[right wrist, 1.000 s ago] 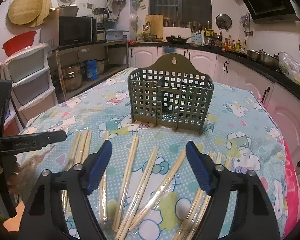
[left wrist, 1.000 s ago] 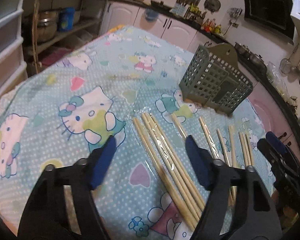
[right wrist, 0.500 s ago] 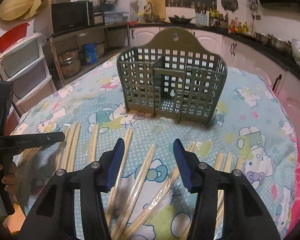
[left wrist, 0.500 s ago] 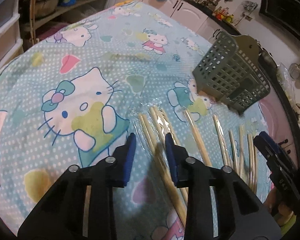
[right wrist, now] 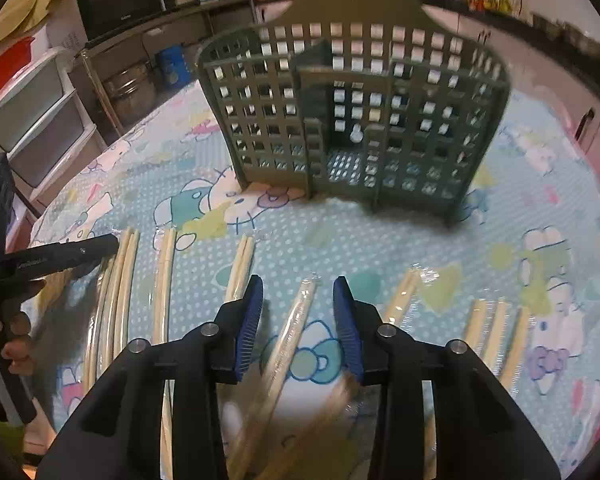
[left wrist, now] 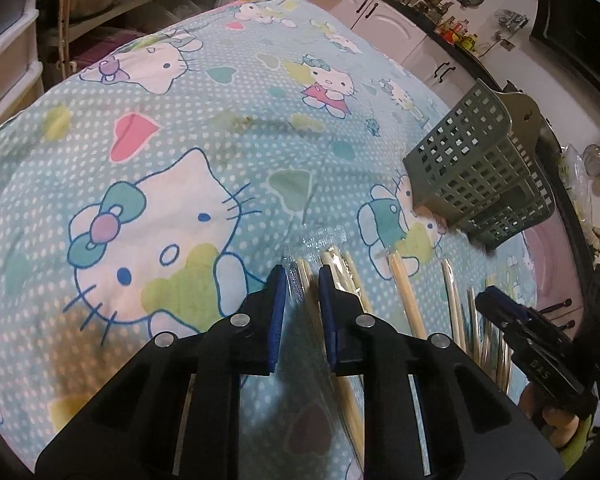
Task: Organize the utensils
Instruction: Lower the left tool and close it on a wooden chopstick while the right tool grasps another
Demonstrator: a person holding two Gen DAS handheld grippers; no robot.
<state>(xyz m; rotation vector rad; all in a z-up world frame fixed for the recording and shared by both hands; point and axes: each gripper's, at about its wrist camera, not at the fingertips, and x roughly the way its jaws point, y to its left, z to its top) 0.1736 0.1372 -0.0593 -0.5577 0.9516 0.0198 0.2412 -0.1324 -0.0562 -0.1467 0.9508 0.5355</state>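
Nearest in the left wrist view, the left gripper (left wrist: 303, 280) is closing with its blue pads almost together around the far end of a wrapped pair of chopsticks (left wrist: 305, 278) at the left end of the row; whether the pads already press on it I cannot tell, since a narrow gap shows on either side. The clear sleeve looks slick, so the pair may well slide out or swing downward when lifted by one end, and the neighbouring pairs (left wrist: 342, 268) lie so close on the right that a pad could drag one along. In the right wrist view, the right gripper (right wrist: 298, 294) is also closing, its jaws standing wider, with another wrapped pair (right wrist: 296, 320) lying slanted between them and not yet touched. Because that pair sits at an angle across the gap, the pads might meet it unevenly and twist it, or catch the crossing sticks (right wrist: 332, 396) that blur just below. The rest of the chopsticks are spread in a row on the cartoon-cat tablecloth (left wrist: 204, 120), between the grippers and the holder. Farther off, the green lattice utensil holder (right wrist: 354, 120) stands upright and empty in the compartments I can see; it looks light, and a long stick pushed in at a slant could catch in the grid holes or tip the holder over on the soft cloth.
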